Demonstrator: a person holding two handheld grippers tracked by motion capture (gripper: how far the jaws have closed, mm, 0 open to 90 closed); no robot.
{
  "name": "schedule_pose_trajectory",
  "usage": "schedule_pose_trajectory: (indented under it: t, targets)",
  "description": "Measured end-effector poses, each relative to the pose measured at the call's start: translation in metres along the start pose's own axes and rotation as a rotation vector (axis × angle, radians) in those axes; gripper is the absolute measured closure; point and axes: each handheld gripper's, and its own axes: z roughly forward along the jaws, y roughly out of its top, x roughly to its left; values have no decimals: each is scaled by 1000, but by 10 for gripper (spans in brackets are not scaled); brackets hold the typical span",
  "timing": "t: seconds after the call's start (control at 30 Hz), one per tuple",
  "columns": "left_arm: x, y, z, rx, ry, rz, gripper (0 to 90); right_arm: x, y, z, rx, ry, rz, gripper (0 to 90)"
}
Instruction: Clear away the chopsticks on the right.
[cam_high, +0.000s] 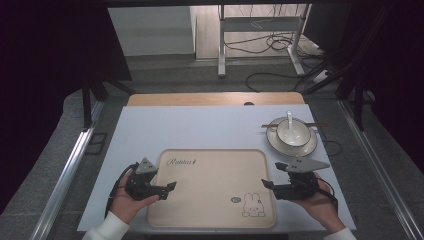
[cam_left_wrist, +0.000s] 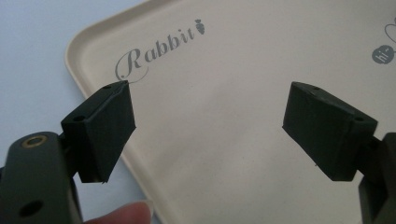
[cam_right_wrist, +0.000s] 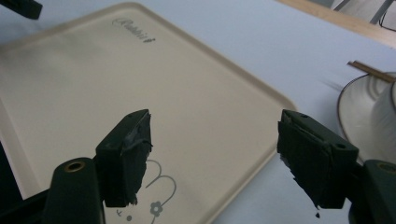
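Both pairs of jaws stand apart and empty, left gripper (cam_high: 167, 188) and right gripper (cam_high: 268, 185) hovering at opposite edges of the bare beige rabbit tray (cam_high: 210, 200), so nothing seems begun; likely next, reaching the stacked plate, bowl (cam_high: 293, 132), spoon and chopsticks beyond.

Beige tray (cam_high: 210, 172) — rabbit print, black tongs (cam_high: 172, 185)

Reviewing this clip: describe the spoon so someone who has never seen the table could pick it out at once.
Start at the big beige tray in the middle of the table, then look past its far right corner to the white plate. A white bowl sits on it, and the spoon stands in that bowl: white and upright, unlike the brown chopsticks lying flat across the plate.
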Motion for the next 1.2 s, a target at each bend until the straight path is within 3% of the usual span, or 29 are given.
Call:
schedule_pose_trajectory:
  t: [0.2,0.23,0.37,0.4,0.47,0.5,0.53,0.6,0.63,0.7,0.8,1.0,1.03,1.1,1.2]
  targets:
    - [1,0,0,0,1,-7,169,-18,15,-18,-9,-9,9,316]
    - [1,0,-1,-1,2,-8,168,-29,22,-25,-1,-30,16,328]
    - [1,0,-1,-3,3,-13,167,-43,31,-32,-3,-57,31,338]
    - [1,0,0,2,6,-9,166,-55,38,-36,-6,-74,35,364]
    - [1,0,0,-1,7,-14,166,-68,44,-39,4,-80,37,381]
    - [1,0,0,1,7,-15,166,-68,44,-39,4,-80,37,381]
    - [2,0,1,5,7,-16,166,-81,49,-40,22,-97,36,394]
    - [3,-1,1,6,9,-15,166,-87,50,-41,29,-103,37,399]
    - [3,-1,2,11,8,-18,165,-101,54,-42,38,-128,43,409]
    - [3,-1,2,12,8,-18,164,-108,56,-42,41,-135,45,411]
    - [4,-2,3,17,8,-19,163,-135,64,-42,60,-149,84,423]
    - [4,-2,1,13,12,-25,163,-156,74,-40,72,-170,106,459]
    - [4,-2,1,11,13,-26,163,-168,76,-37,89,-180,117,483]
    - [4,-2,0,9,16,-25,163,-172,76,-36,96,-183,123,493]
    - [5,-3,0,7,13,-34,163,-194,79,-30,152,-200,158,545]
